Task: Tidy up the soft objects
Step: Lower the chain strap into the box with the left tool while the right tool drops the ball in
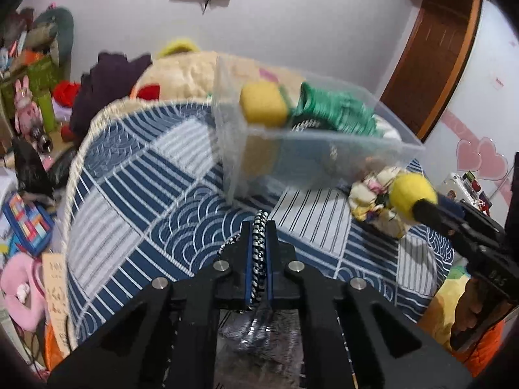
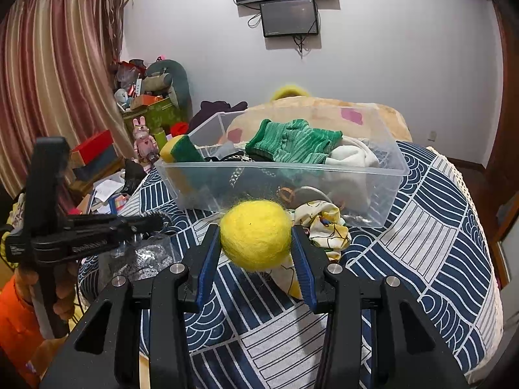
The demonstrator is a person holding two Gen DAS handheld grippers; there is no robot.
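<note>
A yellow ball is clamped between the right gripper's half-spread jaws, held just short of the bin on the bed, likely for dropping in. A braided cord is pinched in the left gripper's nearly closed jaws, also facing the bin.

The left tool clamps a black-and-white braided cord above the blue patterned bed, facing a clear plastic bin.

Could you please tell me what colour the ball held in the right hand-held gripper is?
Yellow; the ball shows best in the right wrist view.
</note>
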